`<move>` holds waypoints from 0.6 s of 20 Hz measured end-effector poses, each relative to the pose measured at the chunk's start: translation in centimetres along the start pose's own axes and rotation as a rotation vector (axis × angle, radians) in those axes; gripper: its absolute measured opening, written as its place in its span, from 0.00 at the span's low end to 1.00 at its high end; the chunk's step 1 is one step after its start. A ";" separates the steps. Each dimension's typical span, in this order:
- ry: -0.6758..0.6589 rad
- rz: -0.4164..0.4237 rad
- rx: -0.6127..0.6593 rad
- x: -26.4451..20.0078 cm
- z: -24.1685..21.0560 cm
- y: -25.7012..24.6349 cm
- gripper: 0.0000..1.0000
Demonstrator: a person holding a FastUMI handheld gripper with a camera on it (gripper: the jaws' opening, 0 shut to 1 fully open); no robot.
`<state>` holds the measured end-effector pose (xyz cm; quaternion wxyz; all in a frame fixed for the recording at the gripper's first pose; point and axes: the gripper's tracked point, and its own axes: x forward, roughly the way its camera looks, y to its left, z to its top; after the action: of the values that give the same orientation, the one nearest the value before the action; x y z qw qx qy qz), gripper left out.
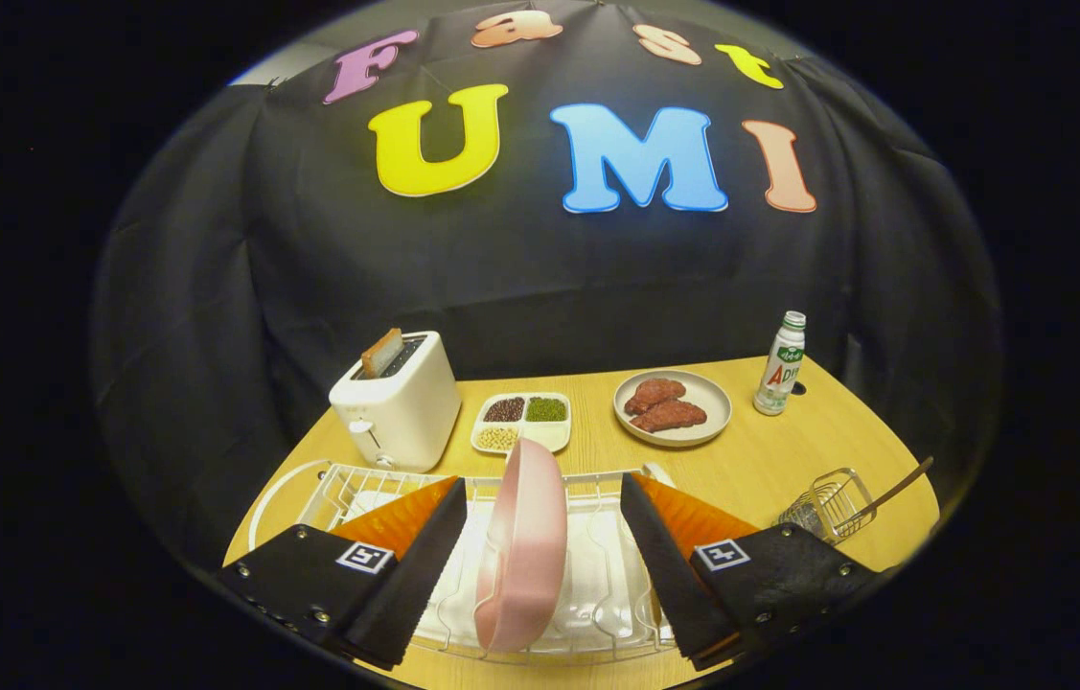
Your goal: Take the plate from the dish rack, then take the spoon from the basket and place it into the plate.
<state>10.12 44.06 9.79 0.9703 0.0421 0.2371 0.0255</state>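
Note:
A pink plate (525, 541) stands on edge in the white wire dish rack (348, 484), right between my two fingers. My gripper (544, 498) is open, with a gap on each side of the plate and neither finger touching it. To the right of the rack, a small wire basket (827, 505) lies on the wooden table with a spoon's thin handle (899, 487) sticking out of it toward the right.
Beyond the rack stand a white toaster (398, 402) with a slice of bread, a divided dish (522, 422) of beans, a grey plate (674, 408) of meat and a small bottle (780, 364). The wooden table (769, 460) ends at the black cloth wall.

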 end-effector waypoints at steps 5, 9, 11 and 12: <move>0.136 -0.001 0.050 1.7 -2.3 0.7 0.83; 0.163 -0.001 0.067 2.3 -2.8 1.0 0.73; 0.187 -0.002 0.062 2.8 -3.2 1.3 0.61; 0.196 -0.020 0.048 3.0 -3.3 1.1 0.49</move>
<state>11.18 45.59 5.59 0.9414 0.0605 0.3316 0.0141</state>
